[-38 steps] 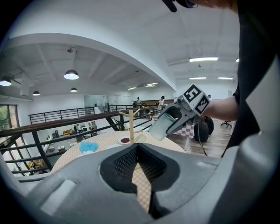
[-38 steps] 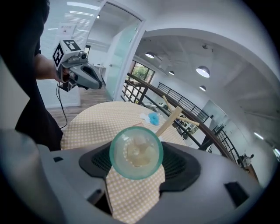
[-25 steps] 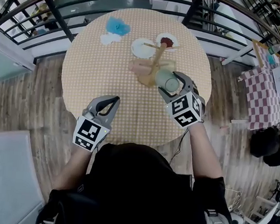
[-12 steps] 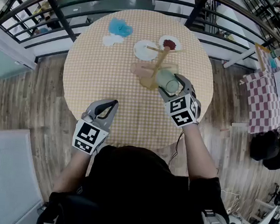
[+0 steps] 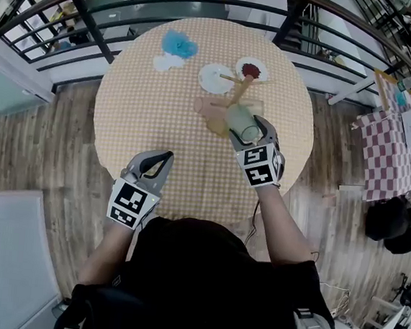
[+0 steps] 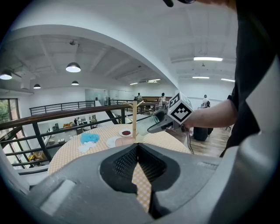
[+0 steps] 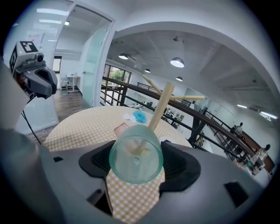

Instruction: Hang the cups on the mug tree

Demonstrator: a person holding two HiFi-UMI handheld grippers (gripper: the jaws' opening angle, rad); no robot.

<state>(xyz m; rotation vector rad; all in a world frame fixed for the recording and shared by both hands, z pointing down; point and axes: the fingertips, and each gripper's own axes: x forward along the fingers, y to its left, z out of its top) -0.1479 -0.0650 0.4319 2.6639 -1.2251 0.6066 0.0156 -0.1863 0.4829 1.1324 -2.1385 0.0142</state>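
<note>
A wooden mug tree (image 5: 239,89) stands on the round checked table (image 5: 141,114), with bare pegs. My right gripper (image 5: 249,130) is shut on a pale green see-through cup (image 5: 241,122), held on its side just in front of the tree's base. In the right gripper view the cup (image 7: 136,154) sits between both jaws, its open mouth facing the camera, and the tree's trunk (image 7: 161,107) rises behind it. My left gripper (image 5: 164,157) is shut and empty over the table's near edge; in its own view the jaws (image 6: 138,151) meet with nothing between them.
Beyond the tree lie a blue crumpled thing (image 5: 179,45), a white piece (image 5: 167,62), a white dish (image 5: 215,77), a dish with red contents (image 5: 248,69) and a pink object (image 5: 207,107). A dark railing (image 5: 94,41) curves behind the table; wooden floor surrounds it.
My right gripper, still holding the green cup, has sunk a little, rolled and drawn nearer the tree. The left gripper has stayed where it was.
</note>
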